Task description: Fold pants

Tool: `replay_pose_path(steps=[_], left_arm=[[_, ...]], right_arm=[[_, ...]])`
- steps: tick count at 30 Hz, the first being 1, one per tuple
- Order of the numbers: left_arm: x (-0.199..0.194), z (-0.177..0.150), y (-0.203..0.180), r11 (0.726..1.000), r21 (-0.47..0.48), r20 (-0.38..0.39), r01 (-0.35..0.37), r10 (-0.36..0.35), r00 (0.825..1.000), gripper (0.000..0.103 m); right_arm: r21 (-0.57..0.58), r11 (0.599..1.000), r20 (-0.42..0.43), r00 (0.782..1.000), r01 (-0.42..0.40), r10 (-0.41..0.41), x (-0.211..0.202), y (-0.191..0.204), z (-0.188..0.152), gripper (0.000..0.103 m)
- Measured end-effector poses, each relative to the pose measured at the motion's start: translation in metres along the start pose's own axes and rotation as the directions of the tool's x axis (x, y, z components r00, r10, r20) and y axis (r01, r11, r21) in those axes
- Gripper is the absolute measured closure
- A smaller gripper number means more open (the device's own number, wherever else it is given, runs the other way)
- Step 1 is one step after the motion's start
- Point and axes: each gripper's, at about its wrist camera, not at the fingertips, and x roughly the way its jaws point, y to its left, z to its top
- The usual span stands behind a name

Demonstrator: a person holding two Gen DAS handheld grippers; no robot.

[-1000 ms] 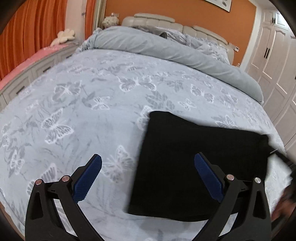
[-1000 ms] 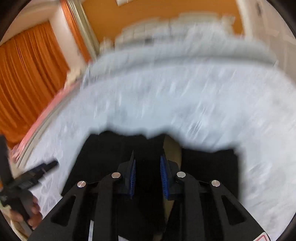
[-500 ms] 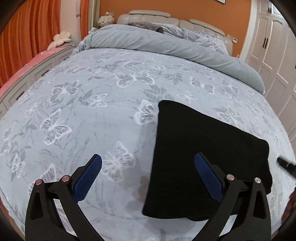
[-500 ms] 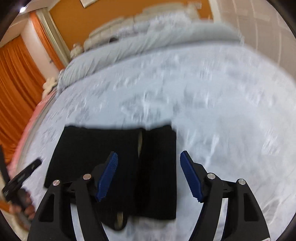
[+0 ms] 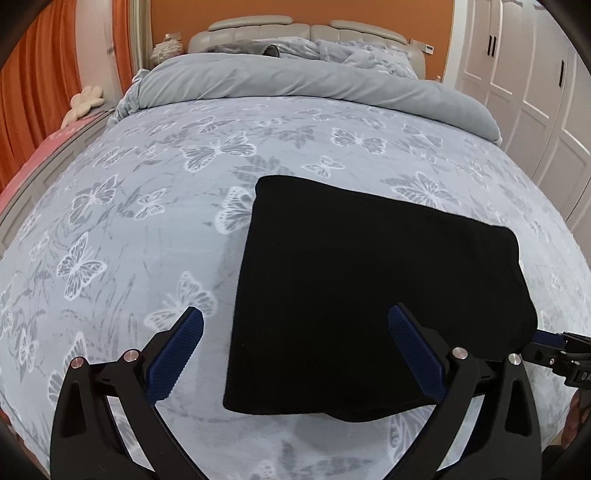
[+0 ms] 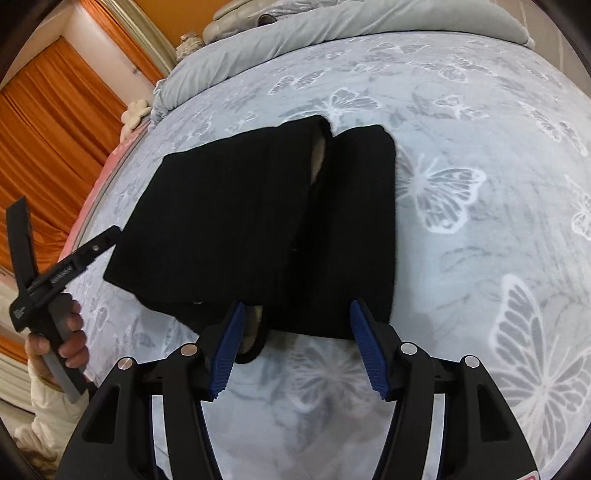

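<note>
Bare bed [image 5: 122,236] lies open left of and beyond the folded pants [image 5: 369,295]; the rolled duvet [image 5: 295,79] blocks the head end.

Left wrist view looks steeply down from the bed's [image 5: 155,206] near edge toward the far headboard [image 5: 306,29], close over the pants [image 5: 369,288]. Right wrist view faces likewise, rolled, equally near. Both share pants [image 6: 258,221] and bed [image 6: 480,147].

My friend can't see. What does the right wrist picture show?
Folded black pants lie on a grey butterfly bedspread. The right claw hangs just above their near edge, closing slightly with nothing gripped. At left, a hand holds the left claw.
</note>
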Motion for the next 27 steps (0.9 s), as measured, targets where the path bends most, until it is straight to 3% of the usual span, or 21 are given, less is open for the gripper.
replay_pose_path(steps=[2,4,8,13,15,16,17,18,19,21,22,25,26,27], left_arm=[[0.001,0.001,0.000,1.000,0.003,-0.003,-0.002,0.002,1.000,0.005],[0.001,0.001,0.002,1.000,-0.009,0.002,-0.002,0.002,1.000,0.005],[0.001,0.003,0.012,0.999,-0.039,0.004,0.002,-0.002,1.000,0.005],[0.002,0.004,0.016,0.999,-0.052,-0.002,0.013,-0.013,1.000,0.005],[-0.001,0.004,0.014,0.999,-0.042,0.008,0.014,-0.014,1.000,0.005],[-0.002,0.004,0.013,0.999,-0.037,0.013,0.012,-0.012,1.000,0.005],[-0.003,0.004,0.013,0.999,-0.034,0.014,0.012,-0.011,1.000,0.005],[-0.003,0.004,0.013,0.999,-0.034,0.015,0.013,-0.013,1.000,0.005],[-0.004,0.004,0.013,0.999,-0.036,0.017,0.018,-0.017,1.000,0.005],[-0.005,0.004,0.015,0.999,-0.042,0.024,0.022,-0.021,0.999,0.005],[-0.007,0.005,0.017,0.999,-0.048,0.032,0.025,-0.023,0.999,0.005],[-0.008,0.006,0.021,0.997,-0.067,0.042,0.032,-0.029,0.999,0.005],[-0.006,0.006,0.020,0.997,-0.068,0.035,0.030,-0.028,0.999,0.005],[-0.003,0.006,0.020,0.998,-0.066,0.024,0.024,-0.023,0.999,0.005]], right_arm=[[-0.007,1.000,0.029,1.000,0.001,-0.001,-0.003,0.002,0.003,0.044],[0.012,0.999,0.073,0.996,-0.048,0.047,-0.013,0.002,0.004,0.044],[0.004,0.999,0.125,0.991,-0.046,0.045,-0.026,0.008,-0.003,0.044],[-0.017,0.999,-0.034,0.999,-0.029,0.028,0.011,0.019,-0.006,0.044],[-0.046,0.996,-0.053,0.996,-0.079,0.076,0.019,0.032,-0.003,0.044],[-0.060,0.996,-0.042,0.997,-0.066,0.064,0.021,0.037,0.000,0.044],[-0.075,0.996,-0.022,0.999,-0.041,0.040,0.023,0.043,0.003,0.053],[-0.102,0.995,-0.003,1.000,-0.019,0.019,0.023,0.050,0.004,0.070],[-0.125,0.992,0.008,1.000,0.000,0.001,0.023,0.054,0.007,0.094],[-0.151,0.988,0.066,0.998,0.007,0.003,0.008,0.061,0.014,0.095],[-0.161,0.987,0.136,0.991,0.031,-0.009,-0.010,0.063,0.018,0.095],[-0.117,0.987,0.288,0.955,0.107,-0.069,-0.048,0.051,0.029,0.095],[-0.102,0.980,0.284,0.949,0.168,-0.134,-0.047,0.040,0.029,0.095],[-0.083,0.978,0.221,0.961,0.189,-0.167,-0.032,0.025,0.029,0.093]])
